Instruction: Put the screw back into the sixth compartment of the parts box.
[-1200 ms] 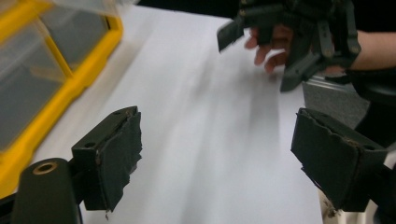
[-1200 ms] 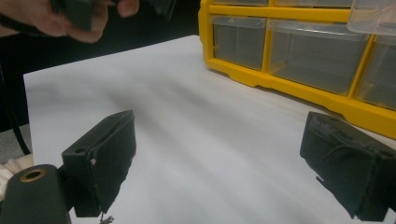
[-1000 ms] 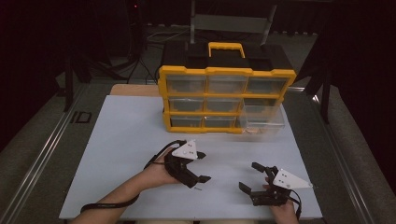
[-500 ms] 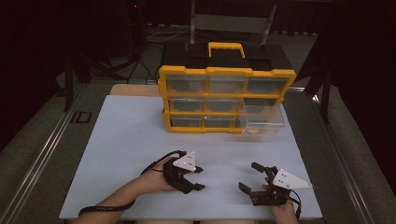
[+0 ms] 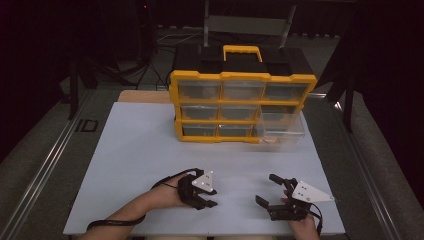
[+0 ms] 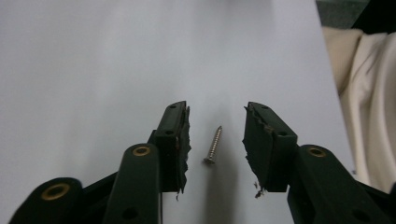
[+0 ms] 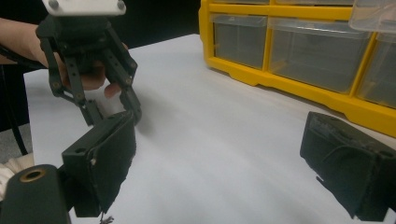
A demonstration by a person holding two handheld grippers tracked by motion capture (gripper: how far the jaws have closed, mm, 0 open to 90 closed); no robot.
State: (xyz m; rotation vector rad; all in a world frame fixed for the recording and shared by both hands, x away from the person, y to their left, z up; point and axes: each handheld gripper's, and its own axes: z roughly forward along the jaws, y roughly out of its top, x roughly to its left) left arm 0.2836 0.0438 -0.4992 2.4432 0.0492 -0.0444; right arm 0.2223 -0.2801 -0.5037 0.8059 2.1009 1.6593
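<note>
The right gripper point(image 7: 224, 172) shows its two black fingers at the bottom, one point(image 7: 100, 165) at the left and one point(image 7: 348, 170) at the right, standing wide apart with only the bare white worktop point(image 7: 210, 140) between them. The pads look worn and a little torn at the edges. At the upper left, the left gripper point(image 7: 114, 112) points down to the worktop, its fingers close together and their tips just above or on the surface; I cannot tell which. A hand point(image 7: 88, 77) holds it from behind. At the upper right stands a yellow organizer point(image 7: 280, 74) with clear drawers point(image 7: 238, 39), resting on the worktop
</note>
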